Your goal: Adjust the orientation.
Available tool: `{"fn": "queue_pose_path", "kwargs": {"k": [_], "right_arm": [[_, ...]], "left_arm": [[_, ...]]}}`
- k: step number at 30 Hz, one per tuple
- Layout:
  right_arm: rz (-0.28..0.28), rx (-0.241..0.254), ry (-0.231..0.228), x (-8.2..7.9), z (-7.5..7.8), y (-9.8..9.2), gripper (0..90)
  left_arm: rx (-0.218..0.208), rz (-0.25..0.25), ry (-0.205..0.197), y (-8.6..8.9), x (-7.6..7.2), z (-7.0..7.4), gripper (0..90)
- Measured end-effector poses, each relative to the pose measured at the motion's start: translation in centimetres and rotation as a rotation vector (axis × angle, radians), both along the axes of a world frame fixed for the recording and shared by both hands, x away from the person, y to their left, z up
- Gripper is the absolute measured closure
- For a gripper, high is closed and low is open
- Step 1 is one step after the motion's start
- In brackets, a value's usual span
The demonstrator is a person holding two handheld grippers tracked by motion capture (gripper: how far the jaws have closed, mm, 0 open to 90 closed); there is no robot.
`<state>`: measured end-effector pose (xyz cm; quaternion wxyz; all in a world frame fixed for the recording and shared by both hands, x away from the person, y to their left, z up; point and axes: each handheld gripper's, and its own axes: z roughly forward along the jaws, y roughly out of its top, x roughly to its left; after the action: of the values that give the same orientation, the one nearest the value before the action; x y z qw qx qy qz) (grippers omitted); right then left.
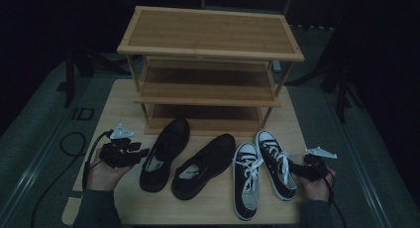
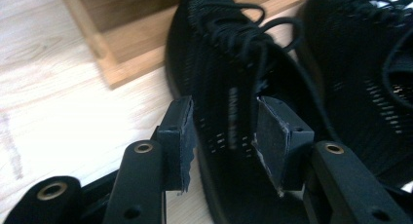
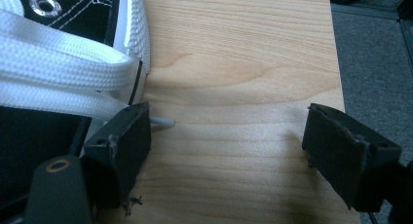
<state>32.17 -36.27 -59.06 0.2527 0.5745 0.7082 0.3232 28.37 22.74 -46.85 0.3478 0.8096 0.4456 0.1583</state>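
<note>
Fingers (image 2: 181,136) of the left gripper (image 2: 226,146) set fairly wide, straddling the collar of the left black mesh shoe (image 2: 229,87), one inside the opening, one outside; contact with the fabric impossible to call from here. Seen from the high view, left gripper (image 1: 143,152) pointing across at that same shoe (image 1: 163,153), nearest the left edge of the counter (image 1: 119,104). Fingers (image 3: 122,141) of the right gripper (image 3: 229,151) spread wide, nothing between them but bare wood, the left one touching or just beside the white sole and lace of the right black-and-white sneaker (image 3: 73,34). Right gripper (image 1: 297,169) low at the outer side of that sneaker (image 1: 275,163).

Behind it all, wooden three-tier shoe rack (image 1: 210,32), shelves bare. In front, four shoes in a row: the mesh shoe, its mate (image 1: 203,166) just beside, then the other sneaker (image 1: 246,181), then the right one.
</note>
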Motion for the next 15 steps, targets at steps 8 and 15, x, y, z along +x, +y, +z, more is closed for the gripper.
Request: {"fn": "queue_pose_path", "kwargs": {"k": [8,15], "right_arm": [[0.007,0.001,-0.004,0.0,0.0,0.0,20.6],[0.016,0.005,-0.010,-0.1,0.0,0.1,22.6]], "left_arm": [[0.031,-0.015,0.012,-1.1,0.4,-0.4,58.3],[0.056,-0.023,0.039,-1.8,1.1,-1.3,60.6]]}}
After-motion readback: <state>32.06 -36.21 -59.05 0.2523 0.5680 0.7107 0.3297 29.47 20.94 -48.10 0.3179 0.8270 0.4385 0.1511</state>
